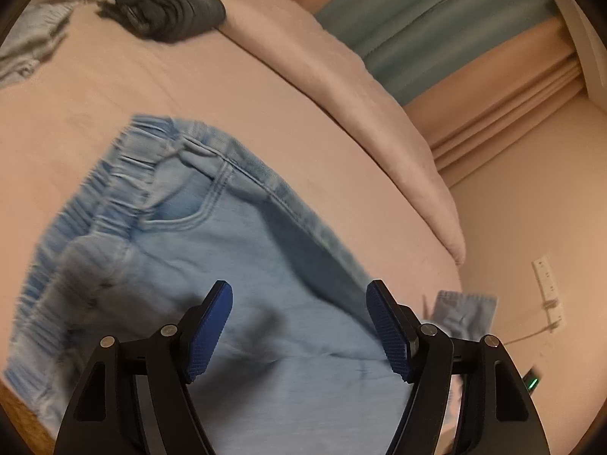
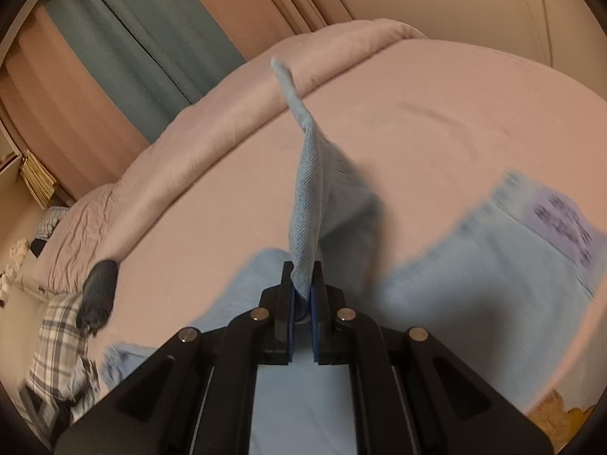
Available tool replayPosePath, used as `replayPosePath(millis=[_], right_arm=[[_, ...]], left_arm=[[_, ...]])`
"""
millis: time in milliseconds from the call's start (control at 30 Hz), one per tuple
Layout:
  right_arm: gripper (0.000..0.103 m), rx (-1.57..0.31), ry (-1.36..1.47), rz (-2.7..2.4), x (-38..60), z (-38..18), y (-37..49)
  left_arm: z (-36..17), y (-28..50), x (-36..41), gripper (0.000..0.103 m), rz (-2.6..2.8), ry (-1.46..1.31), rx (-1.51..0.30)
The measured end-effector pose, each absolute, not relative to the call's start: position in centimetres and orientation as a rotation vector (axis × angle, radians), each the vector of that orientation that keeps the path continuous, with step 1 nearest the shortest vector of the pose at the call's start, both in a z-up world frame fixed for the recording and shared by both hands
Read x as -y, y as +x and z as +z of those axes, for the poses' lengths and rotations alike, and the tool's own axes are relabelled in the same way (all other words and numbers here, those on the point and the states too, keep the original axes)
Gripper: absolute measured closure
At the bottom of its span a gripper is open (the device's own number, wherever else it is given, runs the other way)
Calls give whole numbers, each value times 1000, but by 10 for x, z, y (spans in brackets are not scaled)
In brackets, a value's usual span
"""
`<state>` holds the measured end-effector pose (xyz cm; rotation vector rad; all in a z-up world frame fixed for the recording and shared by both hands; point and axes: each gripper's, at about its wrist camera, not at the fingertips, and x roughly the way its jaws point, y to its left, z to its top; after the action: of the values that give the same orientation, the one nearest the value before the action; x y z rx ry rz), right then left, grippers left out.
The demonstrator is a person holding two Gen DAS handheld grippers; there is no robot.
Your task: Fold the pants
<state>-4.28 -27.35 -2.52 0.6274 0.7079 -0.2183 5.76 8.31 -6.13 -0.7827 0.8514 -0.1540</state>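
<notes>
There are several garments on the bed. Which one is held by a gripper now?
The light blue jeans: the right gripper is shut on a fold of them. The dark rolled garment and the plaid garment lie untouched at the bed's side.

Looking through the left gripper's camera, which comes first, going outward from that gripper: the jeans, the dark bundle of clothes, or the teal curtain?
1. Jeans: directly under the left gripper, on the bed.
2. Dark bundle of clothes: upper left, farther up the bed.
3. Teal curtain: upper right, beyond the bed.
</notes>
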Motion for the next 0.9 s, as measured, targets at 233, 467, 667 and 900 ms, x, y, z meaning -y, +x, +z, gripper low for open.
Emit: replayPosePath(millis=[233, 467, 667, 900], right_arm=[[97, -791, 634, -217, 283, -64, -45], [96, -819, 627, -163, 284, -73, -40], [96, -751, 600, -115, 297, -47, -57], [96, -728, 587, -122, 314, -32, -104]], left_arm=[[-69, 120, -66, 31, -80, -747, -1016], [-116, 148, -55, 94, -143, -787, -1170], [-46, 58, -58, 94, -280, -747, -922], [-80, -73, -50, 94, -388, -679, -1011]])
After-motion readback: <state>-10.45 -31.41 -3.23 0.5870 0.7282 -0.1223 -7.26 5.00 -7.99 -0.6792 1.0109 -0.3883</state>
